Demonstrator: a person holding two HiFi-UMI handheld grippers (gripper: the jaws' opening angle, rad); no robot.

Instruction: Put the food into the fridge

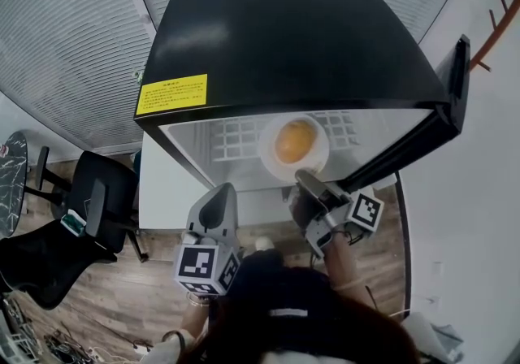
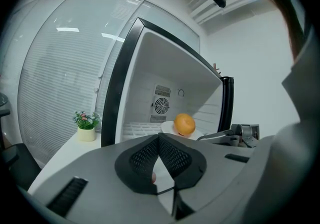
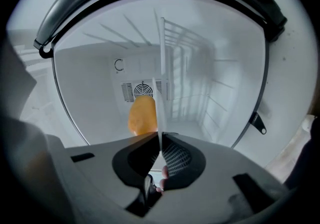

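A white plate (image 1: 266,151) bearing an orange (image 1: 295,140) is presented to the open fridge (image 1: 284,37), which stands on a white tabletop (image 1: 162,184). The right gripper (image 1: 309,181) is clamped on the plate's near rim, jaws narrow around the thin edge, holding it over the front edge of the wire shelf (image 1: 231,139). Whether the plate already rests there cannot be told. The left gripper (image 1: 222,190) hangs just outside the fridge's mouth, jaws together on nothing. The placing step appears to be in hand. The next move likely calls for settling the plate flat, further back from the shelf's front edge, before the jaws release, so the orange does not roll.
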